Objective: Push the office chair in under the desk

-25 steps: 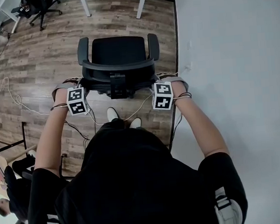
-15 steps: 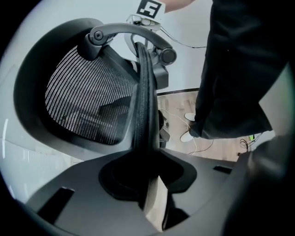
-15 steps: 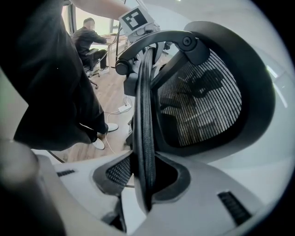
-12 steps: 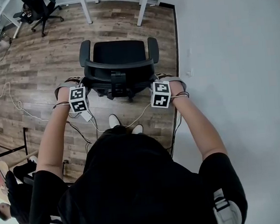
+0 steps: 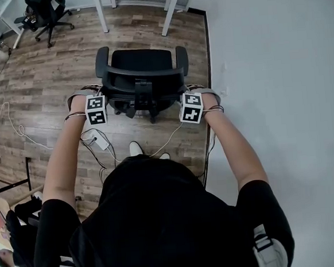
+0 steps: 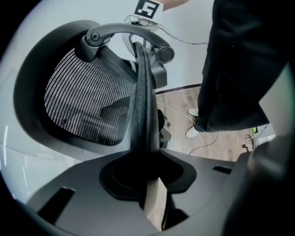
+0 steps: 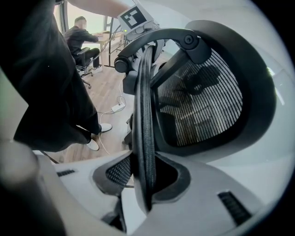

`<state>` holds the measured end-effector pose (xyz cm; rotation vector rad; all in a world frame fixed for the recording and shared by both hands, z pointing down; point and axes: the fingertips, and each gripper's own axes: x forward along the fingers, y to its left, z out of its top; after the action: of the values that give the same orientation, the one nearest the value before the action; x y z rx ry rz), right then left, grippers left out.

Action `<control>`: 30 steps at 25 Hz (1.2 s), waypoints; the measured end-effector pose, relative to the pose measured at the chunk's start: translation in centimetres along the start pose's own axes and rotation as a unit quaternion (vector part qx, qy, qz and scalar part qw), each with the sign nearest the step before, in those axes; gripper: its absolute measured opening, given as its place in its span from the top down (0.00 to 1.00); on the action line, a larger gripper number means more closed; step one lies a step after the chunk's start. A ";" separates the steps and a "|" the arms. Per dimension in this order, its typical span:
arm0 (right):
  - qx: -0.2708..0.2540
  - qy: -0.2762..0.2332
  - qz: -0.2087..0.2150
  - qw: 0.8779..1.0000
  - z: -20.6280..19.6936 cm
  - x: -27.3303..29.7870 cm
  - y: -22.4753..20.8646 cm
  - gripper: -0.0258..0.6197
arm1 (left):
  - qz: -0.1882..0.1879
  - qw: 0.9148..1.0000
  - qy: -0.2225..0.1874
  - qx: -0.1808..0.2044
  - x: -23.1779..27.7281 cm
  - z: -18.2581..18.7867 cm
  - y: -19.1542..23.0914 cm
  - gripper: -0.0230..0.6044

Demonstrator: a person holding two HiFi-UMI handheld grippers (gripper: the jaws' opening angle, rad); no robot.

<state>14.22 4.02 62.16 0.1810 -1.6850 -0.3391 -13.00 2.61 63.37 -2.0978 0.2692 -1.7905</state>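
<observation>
The black office chair (image 5: 141, 62) stands on the wood floor, its seat facing the white desk (image 5: 167, 6) at the top of the head view. My left gripper (image 5: 107, 96) is shut on the left edge of the mesh backrest (image 6: 140, 99), and its jaws have just closed a little tighter. My right gripper (image 5: 182, 94) is shut on the backrest's right edge (image 7: 146, 106). In the gripper views the rim runs straight between the jaws of the left gripper (image 6: 146, 179) and the right gripper (image 7: 143, 179).
A white wall (image 5: 276, 64) runs close along the chair's right. Cables (image 5: 4, 114) and a white power adapter (image 5: 101, 142) lie on the floor at left. A second office chair (image 5: 45, 10) stands at top left. A seated person (image 7: 80, 32) is behind.
The chair and both grippers have moved away from me toward the desk, whose legs now show more fully. Both grips stay on the backrest.
</observation>
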 end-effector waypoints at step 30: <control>0.038 0.040 0.014 0.998 3.4 4.9 -10.4 0.78 | -0.029 0.999 -0.017 0.011 4.0 -6.6 9.8 0.82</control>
<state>9.35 -6.89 62.97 0.2249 -1.6215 -0.2441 -17.89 -8.90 63.96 -2.1395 0.1819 -1.7801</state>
